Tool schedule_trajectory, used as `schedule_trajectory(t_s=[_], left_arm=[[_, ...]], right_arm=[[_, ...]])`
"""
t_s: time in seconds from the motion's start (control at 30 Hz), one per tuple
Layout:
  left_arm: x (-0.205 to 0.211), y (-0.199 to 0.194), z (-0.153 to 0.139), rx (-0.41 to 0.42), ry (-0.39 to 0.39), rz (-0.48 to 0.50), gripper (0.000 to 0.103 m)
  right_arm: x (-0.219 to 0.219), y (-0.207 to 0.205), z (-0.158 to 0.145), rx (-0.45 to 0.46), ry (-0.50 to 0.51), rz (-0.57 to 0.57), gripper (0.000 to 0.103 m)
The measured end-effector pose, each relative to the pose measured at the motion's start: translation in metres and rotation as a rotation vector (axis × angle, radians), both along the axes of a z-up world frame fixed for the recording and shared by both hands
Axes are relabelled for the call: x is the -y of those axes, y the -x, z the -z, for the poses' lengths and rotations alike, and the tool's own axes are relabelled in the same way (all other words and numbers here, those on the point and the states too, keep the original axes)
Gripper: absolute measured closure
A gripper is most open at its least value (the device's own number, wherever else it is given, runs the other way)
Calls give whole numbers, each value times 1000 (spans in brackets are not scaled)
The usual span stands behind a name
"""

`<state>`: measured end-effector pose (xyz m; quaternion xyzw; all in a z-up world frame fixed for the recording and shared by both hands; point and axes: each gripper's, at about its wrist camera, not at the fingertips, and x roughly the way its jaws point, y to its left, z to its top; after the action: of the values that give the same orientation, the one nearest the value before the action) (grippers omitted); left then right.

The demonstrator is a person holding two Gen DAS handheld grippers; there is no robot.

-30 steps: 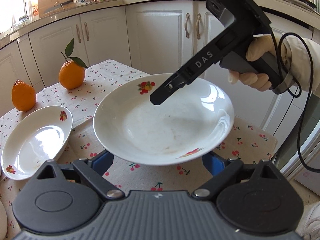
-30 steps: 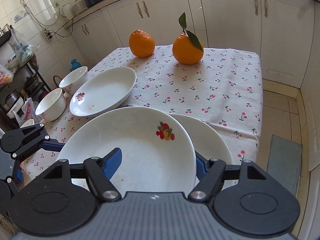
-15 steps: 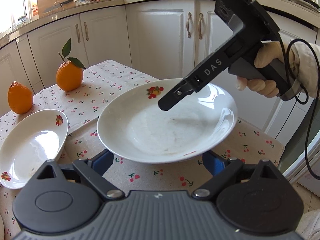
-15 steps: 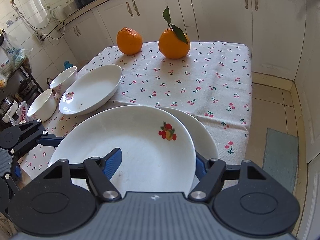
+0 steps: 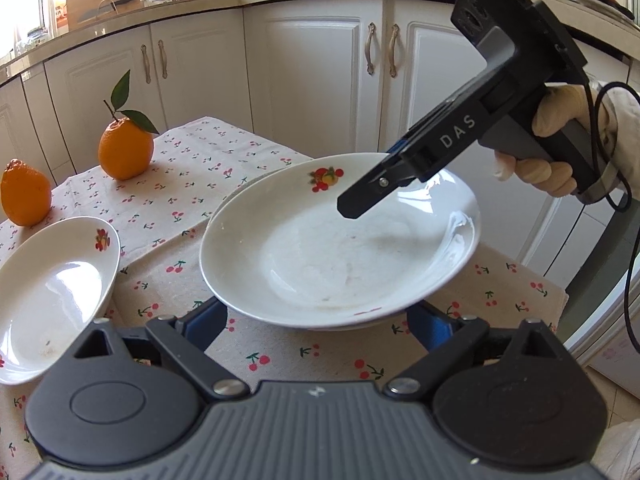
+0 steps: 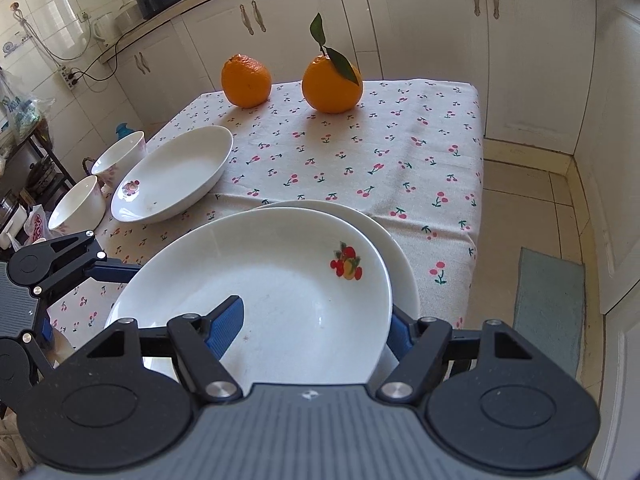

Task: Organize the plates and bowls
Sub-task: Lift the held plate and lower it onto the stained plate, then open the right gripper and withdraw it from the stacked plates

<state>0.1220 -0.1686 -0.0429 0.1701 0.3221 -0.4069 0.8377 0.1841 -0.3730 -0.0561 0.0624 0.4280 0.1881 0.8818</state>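
One stacking step looks close to finished. The right hand-held gripper (image 6: 312, 326) has its two blue fingers pinched on the near rim of a deep plate (image 6: 272, 280), one finger inside the dish and the other under its outer edge, and this plate sits over a second plate (image 6: 402, 252) on the near right part of the surface (image 6: 400, 152). Whether the upper plate already rests fully on the lower one or is just above it cannot be told. The left hand-held gripper (image 5: 316, 322) is spread wide at the left edge of that same pair and holds nothing; its fingertips are partly hidden under the plate rim.

What seems left: letting go of the top plate, adding the oval plate (image 6: 172, 174) on the left to the pile, and nesting the two bowls.

Count:
- Plates: three, two in the pile and one oval one apart on the left.
- Bowls: two at the far left edge, a near bowl (image 6: 78, 204) and a far bowl (image 6: 120, 152), standing just beside each other.
- Oranges: two at the far side, one plain orange (image 6: 246, 80) and one orange with a leaf (image 6: 332, 84).
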Motion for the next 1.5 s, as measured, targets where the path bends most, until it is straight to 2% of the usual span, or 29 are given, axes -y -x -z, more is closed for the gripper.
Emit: schedule_trajectory(t_s=[0.33, 0.57, 0.63, 0.9, 1.03, 1.27, 1.5], left_arm=[[2, 7, -1, 23, 25, 17, 6], [-6, 18, -9, 48, 41, -12, 7], [-11, 19, -13, 62, 40, -44, 7], [-37, 23, -26, 95, 62, -152, 7], [-50, 23, -28, 117, 49, -214, 7], [-85, 6, -40, 161, 29, -396, 7], [-121, -3, -67, 170, 88, -513, 7]], right_arm=[[4, 13, -5, 0, 24, 42, 24], [-5, 19, -7, -8, 57, 56, 16], [-8, 20, -7, -13, 72, 65, 11], [-22, 27, -3, -35, 162, 75, 4], [-31, 34, -6, -16, 193, 68, 0], [-59, 43, -33, 79, 253, 58, 0], [-96, 46, -61, 198, 286, 9, 0]])
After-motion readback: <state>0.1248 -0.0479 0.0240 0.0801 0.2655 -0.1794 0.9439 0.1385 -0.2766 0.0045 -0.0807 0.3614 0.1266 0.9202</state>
